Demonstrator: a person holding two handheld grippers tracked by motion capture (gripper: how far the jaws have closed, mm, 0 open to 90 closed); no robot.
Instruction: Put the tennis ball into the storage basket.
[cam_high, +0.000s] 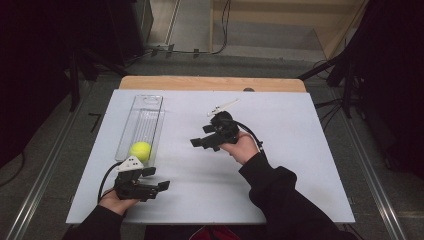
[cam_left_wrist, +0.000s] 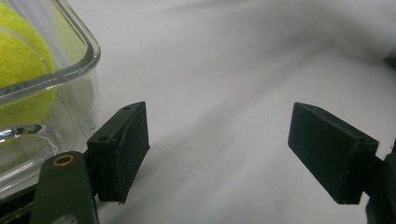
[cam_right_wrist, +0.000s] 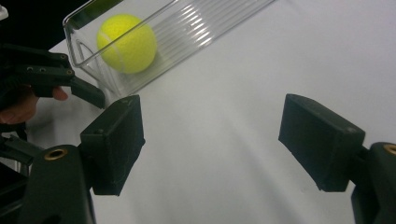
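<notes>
White table (cam_high: 280, 170): bare surface across the frame's centre and right. Clear tray (cam_high: 145, 107), upper left, holds a yellow tennis ball (cam_high: 140, 150) at its near end. Left gripper (cam_high: 156, 179), lower left just beside the tray, and right gripper (cam_high: 200, 141), centre: jaws apart, nothing between.

Left tongs (cam_high: 159, 179) low at near left, held in left hand (cam_high: 114, 200), pointing right across desk, jaws apart, nothing between. Left forearm enters from bottom edge, dark sleeve. Right tongs (cam_high: 196, 142) at mid-desk, gripped by right hand (cam_high: 243, 146), pointing left, jaws apart in right gripper view, nothing between. Right forearm, dark sleeve, angles in from bottom right. Cable loops behind each hand. Tongs well apart.
</notes>
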